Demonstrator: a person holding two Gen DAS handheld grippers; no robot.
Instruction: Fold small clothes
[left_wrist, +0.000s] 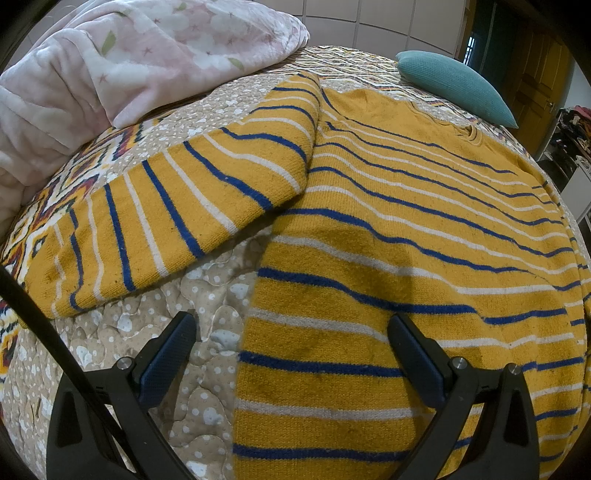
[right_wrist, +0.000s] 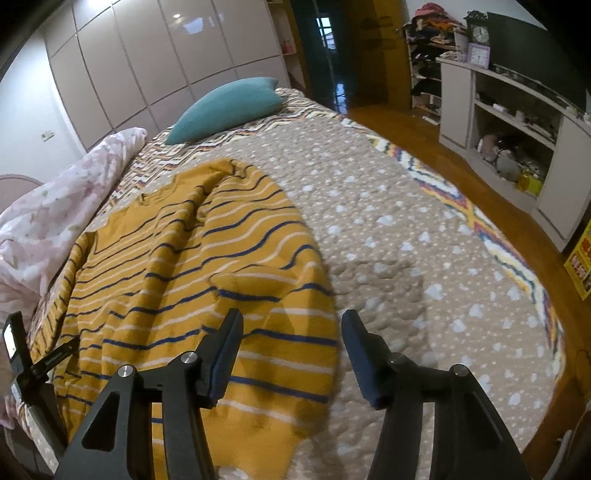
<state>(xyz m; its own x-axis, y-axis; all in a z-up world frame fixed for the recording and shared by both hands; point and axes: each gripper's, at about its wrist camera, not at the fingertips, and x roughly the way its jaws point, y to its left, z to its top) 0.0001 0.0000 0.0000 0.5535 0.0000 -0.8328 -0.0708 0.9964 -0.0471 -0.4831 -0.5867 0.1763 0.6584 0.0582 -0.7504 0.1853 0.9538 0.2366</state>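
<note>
both tongs (left_wrist: 291, 332) (right_wrist: 291, 332) gape empty above striped sweater (left_wrist: 406, 229) on quilted bed (right_wrist: 388, 229).

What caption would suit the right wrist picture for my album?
Open right hand-held gripper above the edge of a yellow striped sweater spread on a dotted quilt.

- Fuzzy knitted cloth, matt: striped sweater (left_wrist: 369, 229)
- Quilted, stitched cloth: bedspread (right_wrist: 388, 221)
- Plush fleece: pink blanket (left_wrist: 129, 62)
- Ribbed fabric: teal pillow (right_wrist: 225, 107)
- Glossy panels: wardrobe (right_wrist: 147, 55)
- Polished wood: floor (right_wrist: 406, 129)
</note>
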